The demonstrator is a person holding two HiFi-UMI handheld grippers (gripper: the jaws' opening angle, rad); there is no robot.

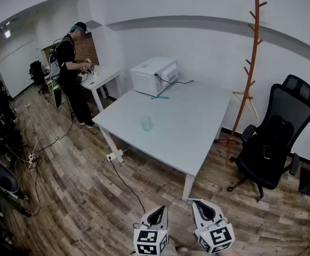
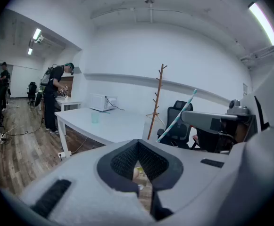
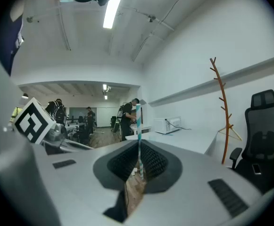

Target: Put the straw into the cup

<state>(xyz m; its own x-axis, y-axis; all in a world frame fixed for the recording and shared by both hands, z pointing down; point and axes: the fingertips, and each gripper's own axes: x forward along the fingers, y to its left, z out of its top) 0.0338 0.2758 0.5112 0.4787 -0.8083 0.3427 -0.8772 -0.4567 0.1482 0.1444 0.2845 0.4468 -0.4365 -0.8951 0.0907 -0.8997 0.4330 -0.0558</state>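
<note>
Head view: left gripper and right gripper sit low at the bottom edge, partly cut off; jaw state is unreadable here. Cup stands toward the table's near left corner, well apart from both.

Left gripper view: jaws closed tip to tip, nothing between. Striped straw slants up at right.

Right gripper view: jaws clamp that straw, upright. Cup cannot be made out.

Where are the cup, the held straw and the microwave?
cup [image 1: 146, 123], head view, its side wall.
held straw [image 3: 138, 126], right gripper view, upper part of the striped shaft.
microwave [image 1: 152, 65], head view, its top panel.
</note>
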